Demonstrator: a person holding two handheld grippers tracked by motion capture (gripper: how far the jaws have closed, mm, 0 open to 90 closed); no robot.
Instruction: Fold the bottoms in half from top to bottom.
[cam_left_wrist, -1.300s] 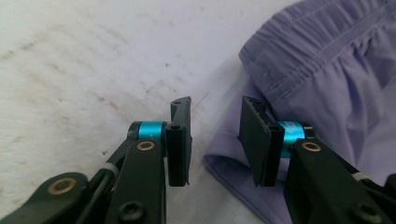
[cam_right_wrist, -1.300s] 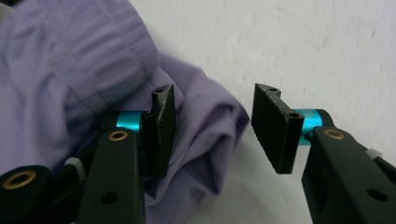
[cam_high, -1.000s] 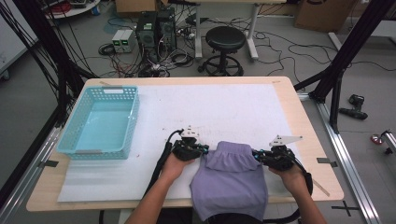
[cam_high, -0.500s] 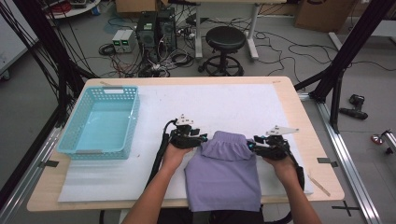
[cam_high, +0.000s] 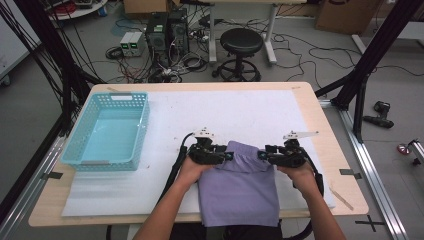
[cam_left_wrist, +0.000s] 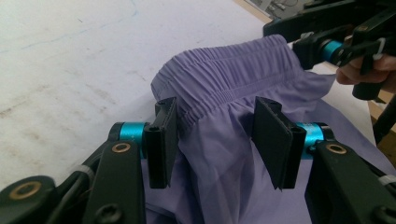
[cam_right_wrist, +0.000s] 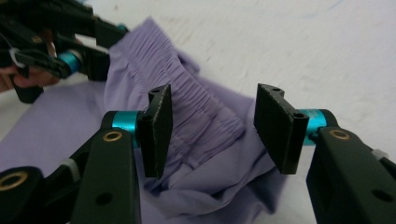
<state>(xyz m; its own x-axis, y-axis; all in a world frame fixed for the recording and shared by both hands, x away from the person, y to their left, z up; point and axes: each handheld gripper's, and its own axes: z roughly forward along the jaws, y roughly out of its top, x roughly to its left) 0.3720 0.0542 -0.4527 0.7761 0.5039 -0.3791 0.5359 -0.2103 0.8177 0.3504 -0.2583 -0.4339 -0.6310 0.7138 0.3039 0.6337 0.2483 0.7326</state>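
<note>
Table (cam_high: 320, 125) with white mat (cam_high: 250, 115); blue basket (cam_high: 107, 131) on far-left part of mat, well apart from work. Purple shorts (cam_high: 240, 187) flat at near edge of mat, between both hands, waistband (cam_left_wrist: 224, 77) away from person, gathered and rumpled.

Left gripper (cam_high: 227, 156) at waistband's left corner: jaws just been opening, about half apart, fabric lying between, pads off cloth.

Right gripper (cam_high: 261, 155) at right corner: same, jaws just been opening, waistband between, no grip.
</note>
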